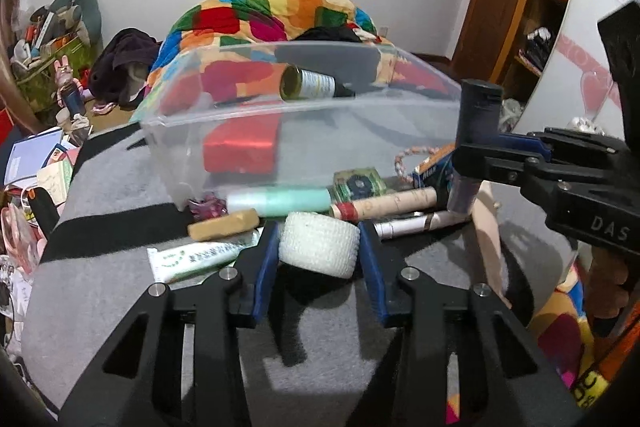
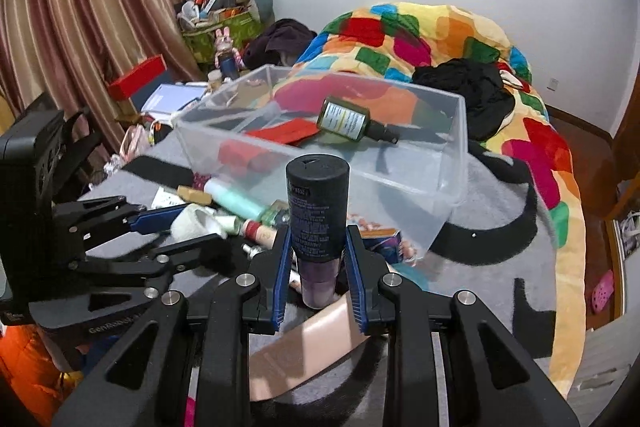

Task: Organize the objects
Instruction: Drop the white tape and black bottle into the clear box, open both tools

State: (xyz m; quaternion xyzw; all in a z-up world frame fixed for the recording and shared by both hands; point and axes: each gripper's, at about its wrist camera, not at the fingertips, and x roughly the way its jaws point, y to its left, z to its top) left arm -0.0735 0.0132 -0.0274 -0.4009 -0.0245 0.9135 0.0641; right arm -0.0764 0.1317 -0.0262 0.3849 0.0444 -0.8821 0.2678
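Bandage roll, white, sits clamped between my left gripper's blue pads, raised off the grey blanket, its shadow below it. Just beyond lies the clutter: tan bar and toothpaste tube to the left, mint-green tube and cardboard tube farther on. Clear plastic bin stands behind them, holding a red box and a green spray bottle on its side. At the right, my right gripper carries a dark capped bottle upright.

From the right wrist: my right gripper is closed on the dark capped bottle, pads pressing its sides, cap up, clear base near the camera. The bin lies beyond it, the green bottle and red box inside. At near left, my left gripper holds the white roll. Colourful quilt is heaped at the far right.
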